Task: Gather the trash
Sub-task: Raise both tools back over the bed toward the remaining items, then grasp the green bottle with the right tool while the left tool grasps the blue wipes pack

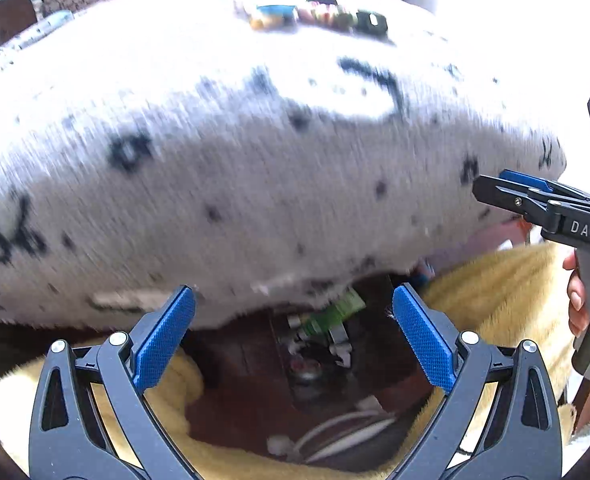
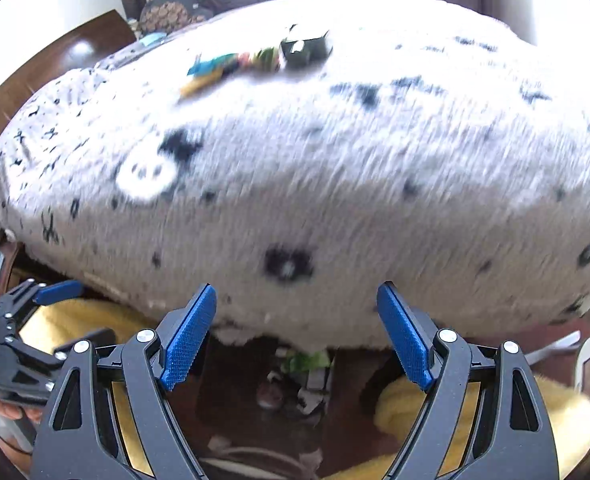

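Several bits of trash lie in a row far back on a white fuzzy blanket (image 1: 255, 184) with black marks: blue and yellow wrappers (image 1: 273, 16), coloured wrappers (image 1: 325, 14) and a black box (image 1: 371, 22). The same row shows in the right wrist view: wrappers (image 2: 215, 70), black box (image 2: 305, 50), blanket (image 2: 335, 184). My left gripper (image 1: 293, 336) is open and empty at the blanket's near edge. My right gripper (image 2: 297, 336) is open and empty too, beside it; it also shows in the left wrist view (image 1: 507, 188), its jaws near each other there.
Below the blanket's edge is a dark wooden box with a green packet (image 1: 331, 314) and white cables (image 1: 347, 428), with yellow fuzzy cloth (image 1: 495, 292) around it. A patterned cushion (image 2: 171, 8) and a wooden headboard (image 2: 67, 60) stand at the back left.
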Demonstrator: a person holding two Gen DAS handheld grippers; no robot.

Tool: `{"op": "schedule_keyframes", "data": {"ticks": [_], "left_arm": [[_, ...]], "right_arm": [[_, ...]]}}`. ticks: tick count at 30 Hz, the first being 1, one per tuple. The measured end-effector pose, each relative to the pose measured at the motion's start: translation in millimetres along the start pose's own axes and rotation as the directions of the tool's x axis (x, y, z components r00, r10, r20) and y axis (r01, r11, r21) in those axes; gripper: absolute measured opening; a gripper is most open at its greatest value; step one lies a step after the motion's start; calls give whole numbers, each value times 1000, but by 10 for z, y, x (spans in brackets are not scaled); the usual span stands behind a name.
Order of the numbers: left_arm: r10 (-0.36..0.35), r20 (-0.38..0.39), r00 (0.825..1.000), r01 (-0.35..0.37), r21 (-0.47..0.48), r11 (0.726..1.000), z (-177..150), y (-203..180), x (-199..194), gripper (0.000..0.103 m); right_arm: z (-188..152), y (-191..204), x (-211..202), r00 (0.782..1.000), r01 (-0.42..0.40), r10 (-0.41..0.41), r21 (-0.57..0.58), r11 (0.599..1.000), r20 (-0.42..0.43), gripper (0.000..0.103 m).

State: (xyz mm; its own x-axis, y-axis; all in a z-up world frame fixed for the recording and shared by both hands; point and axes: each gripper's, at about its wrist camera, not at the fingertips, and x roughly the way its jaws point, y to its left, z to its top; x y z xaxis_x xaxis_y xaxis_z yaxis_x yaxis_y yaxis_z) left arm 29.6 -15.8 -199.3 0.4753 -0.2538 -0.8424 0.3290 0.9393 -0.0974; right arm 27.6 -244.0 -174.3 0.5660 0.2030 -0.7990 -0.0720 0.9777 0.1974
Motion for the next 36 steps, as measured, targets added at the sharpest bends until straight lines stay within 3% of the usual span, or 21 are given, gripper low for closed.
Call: {"op": "schedule_keyframes", "data": {"ticks": [10, 22, 28, 36], "left_arm": [[62, 88, 994, -62, -4, 998, 639, 251, -49, 94], [60, 152, 987, -64, 21, 998, 1581, 280, 206, 93], [34, 168, 985, -38, 22, 999, 2031, 245, 406, 87], [25, 147, 989, -31, 40, 999, 2409, 162, 749, 72]], "right_arm": [[603, -205, -14, 996, 50, -51, 7, 999, 74, 83], [1465, -195, 393, 990, 73, -76, 26, 997, 118, 83], [1897, -181, 642, 989, 69, -74, 45, 997, 127, 83], [2242, -151, 1005, 993, 60, -68, 81, 995, 100, 83]]}}
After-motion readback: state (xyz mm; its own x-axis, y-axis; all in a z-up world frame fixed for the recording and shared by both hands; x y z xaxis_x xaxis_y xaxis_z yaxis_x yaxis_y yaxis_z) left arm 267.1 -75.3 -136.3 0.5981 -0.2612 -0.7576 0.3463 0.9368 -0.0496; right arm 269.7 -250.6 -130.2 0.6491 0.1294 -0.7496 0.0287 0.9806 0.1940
